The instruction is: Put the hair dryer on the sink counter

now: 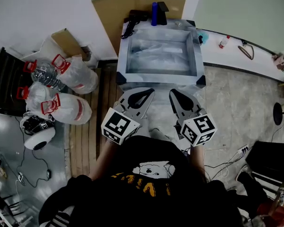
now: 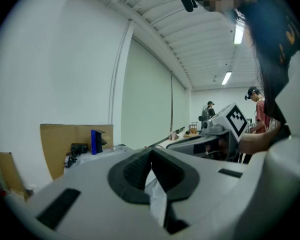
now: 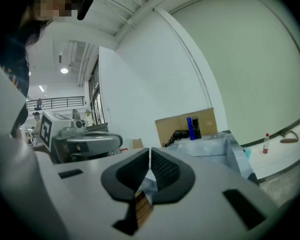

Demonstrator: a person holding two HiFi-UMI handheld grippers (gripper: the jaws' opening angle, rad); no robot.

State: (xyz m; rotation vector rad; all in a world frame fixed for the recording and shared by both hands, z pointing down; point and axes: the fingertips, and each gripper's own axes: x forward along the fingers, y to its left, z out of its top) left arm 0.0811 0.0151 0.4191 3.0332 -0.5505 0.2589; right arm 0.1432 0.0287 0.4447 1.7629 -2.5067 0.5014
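A black hair dryer with its cord lies on the back left rim of the grey sink mock-up, beside an upright blue object. It also shows small and far off as the hair dryer in the left gripper view and the hair dryer in the right gripper view. My left gripper and right gripper hang side by side before the sink's front edge, far from the dryer. The left gripper and the right gripper are both shut, with nothing between the pads.
Bagged water bottles and a helmet-like object lie on the floor at left. Cardboard leans behind the sink. A white ledge at right carries a small bottle and a hanger. People stand far off.
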